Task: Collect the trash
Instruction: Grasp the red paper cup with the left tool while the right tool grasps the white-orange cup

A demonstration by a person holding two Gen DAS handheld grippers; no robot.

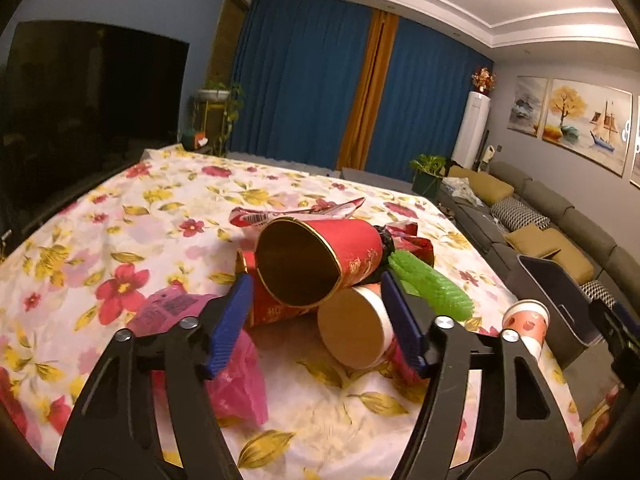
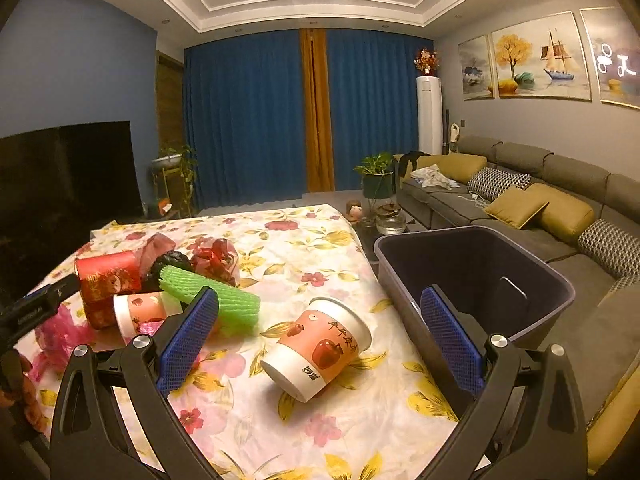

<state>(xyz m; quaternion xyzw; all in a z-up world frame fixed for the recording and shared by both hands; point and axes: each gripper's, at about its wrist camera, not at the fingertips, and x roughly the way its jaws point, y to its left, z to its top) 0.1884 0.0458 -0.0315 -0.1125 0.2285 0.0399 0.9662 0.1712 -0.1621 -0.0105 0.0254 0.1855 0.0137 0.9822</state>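
Left wrist view, left tongs (image 1: pixel 316 320) spread, second cup (image 1: pixel 356 330) half-hidden, right tongs (image 2: pixel 320 332) spread

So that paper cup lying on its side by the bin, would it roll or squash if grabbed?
The paper cup lies on its side on the flowered cloth, so a nudge would probably roll it in a curve. It looks empty and thin-walled: likely light, and easily crushed by a firm squeeze.

Your left gripper (image 1: pixel 316 320) stands open around the red tube (image 1: pixel 320 264) and paper cup (image 1: pixel 356 332), seemingly not touching either.
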